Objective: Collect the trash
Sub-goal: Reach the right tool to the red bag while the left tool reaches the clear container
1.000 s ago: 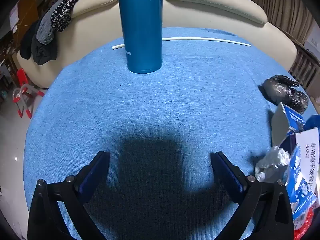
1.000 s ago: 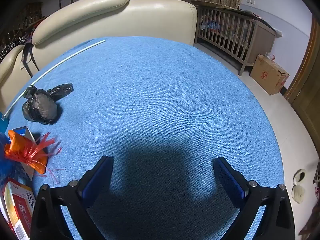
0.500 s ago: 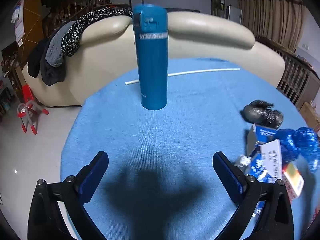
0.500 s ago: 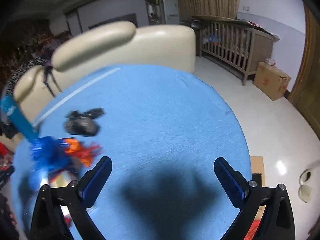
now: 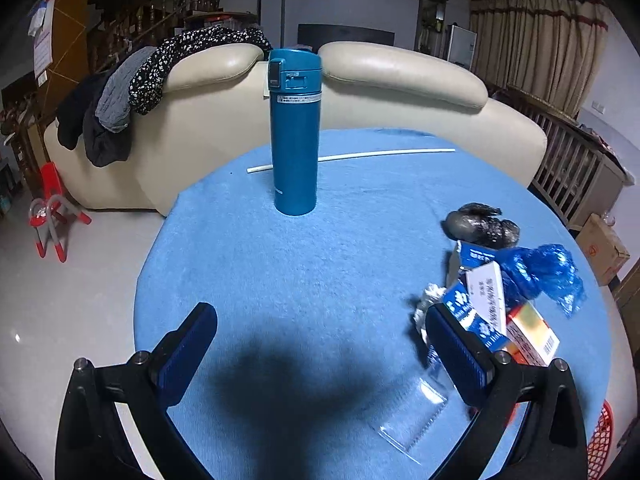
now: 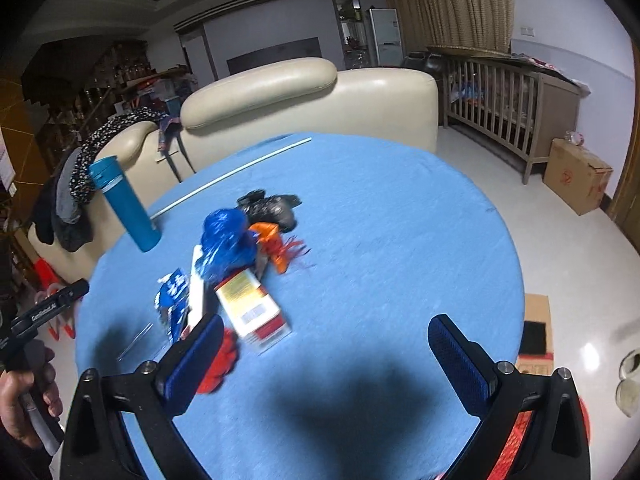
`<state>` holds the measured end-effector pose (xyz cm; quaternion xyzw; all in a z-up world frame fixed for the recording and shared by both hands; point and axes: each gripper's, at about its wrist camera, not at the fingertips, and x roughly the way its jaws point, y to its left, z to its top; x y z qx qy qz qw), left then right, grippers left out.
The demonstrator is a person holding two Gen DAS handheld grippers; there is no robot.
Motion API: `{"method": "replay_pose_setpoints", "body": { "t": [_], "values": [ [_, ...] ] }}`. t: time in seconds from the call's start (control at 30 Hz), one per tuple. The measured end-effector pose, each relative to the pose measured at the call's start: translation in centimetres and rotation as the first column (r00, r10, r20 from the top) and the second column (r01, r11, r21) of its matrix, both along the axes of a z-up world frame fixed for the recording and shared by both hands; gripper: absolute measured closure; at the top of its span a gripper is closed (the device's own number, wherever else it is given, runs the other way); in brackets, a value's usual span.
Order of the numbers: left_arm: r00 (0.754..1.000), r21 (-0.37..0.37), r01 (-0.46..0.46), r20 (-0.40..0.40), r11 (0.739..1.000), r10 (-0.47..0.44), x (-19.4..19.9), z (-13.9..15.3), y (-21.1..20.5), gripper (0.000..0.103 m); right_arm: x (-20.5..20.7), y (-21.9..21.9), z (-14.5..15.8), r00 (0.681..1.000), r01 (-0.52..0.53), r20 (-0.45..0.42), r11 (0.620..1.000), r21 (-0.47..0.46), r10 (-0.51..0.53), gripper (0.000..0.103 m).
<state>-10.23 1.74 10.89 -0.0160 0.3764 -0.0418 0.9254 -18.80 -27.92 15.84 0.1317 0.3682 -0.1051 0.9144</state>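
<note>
Left gripper [image 5: 320, 354] and right gripper [image 6: 324, 358] both agape, empty above blue tablecloth [image 6: 400, 216]; trash pile [image 6: 236, 276] mid-table, judged light, crushable: stiff red-and-yellow carton [image 6: 254, 312] best pinched across its narrow sides.

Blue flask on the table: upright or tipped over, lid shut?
Upright: the blue flask stands on its base on the table, flip lid down and apparently shut.

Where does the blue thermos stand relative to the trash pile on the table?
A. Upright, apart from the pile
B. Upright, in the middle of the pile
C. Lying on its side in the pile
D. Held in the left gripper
A: the blue thermos stands upright on bare tablecloth, with a clear gap to the trash pile.
</note>
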Motion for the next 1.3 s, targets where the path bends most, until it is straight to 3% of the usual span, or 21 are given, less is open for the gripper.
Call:
{"method": "replay_pose_setpoints", "body": {
  "t": [0.4, 1.3],
  "values": [
    [0.999, 0.001, 0.041, 0.019, 0.999, -0.041, -2.2, 0.7, -0.7, 0.0, -1.8, 2.7, -0.9, 1.0, -0.028, -0.001, 0.999, 0.02, 0.028, 0.0],
    [0.998, 0.011, 0.055, 0.007, 0.998, -0.055, -1.7, 0.4, -1.6, 0.0, -1.5, 4.4, -0.8, 0.998, -0.061, 0.0, 0.998, 0.015, 0.061, 0.0]
  ]
}}
